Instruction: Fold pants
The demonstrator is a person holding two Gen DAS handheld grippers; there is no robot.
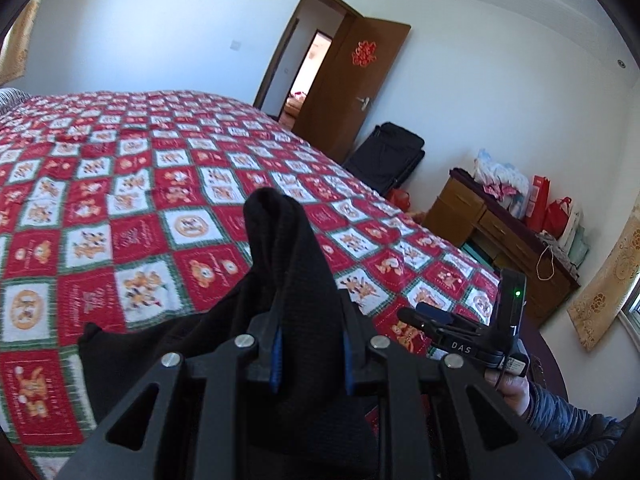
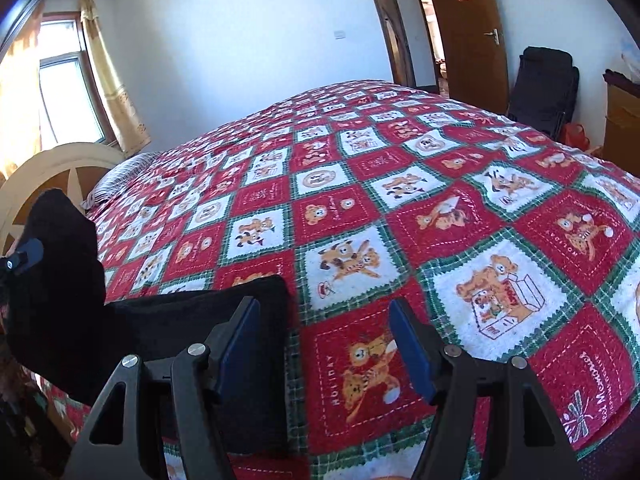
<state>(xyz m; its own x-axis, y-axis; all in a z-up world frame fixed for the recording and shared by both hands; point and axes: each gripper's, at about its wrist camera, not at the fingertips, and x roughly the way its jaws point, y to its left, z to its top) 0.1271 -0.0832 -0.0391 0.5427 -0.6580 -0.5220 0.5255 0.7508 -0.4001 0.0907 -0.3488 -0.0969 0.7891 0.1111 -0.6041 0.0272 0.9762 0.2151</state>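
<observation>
The black pants (image 1: 288, 264) are bunched up between the fingers of my left gripper (image 1: 310, 344), which is shut on them and holds a fold raised above the bed. In the right wrist view the pants (image 2: 168, 328) lie on the red patchwork quilt (image 2: 400, 208) at the lower left, with one end lifted at the far left by the left gripper (image 2: 20, 258). My right gripper (image 2: 324, 340) is open and empty, its left finger over the edge of the pants. It also shows at the right of the left wrist view (image 1: 460, 320).
The bed fills most of both views, with its headboard (image 2: 44, 176) at the left. A wooden desk (image 1: 500, 248) with bags, a black folded chair (image 1: 388, 156) and an open door (image 1: 348, 84) stand beyond the bed.
</observation>
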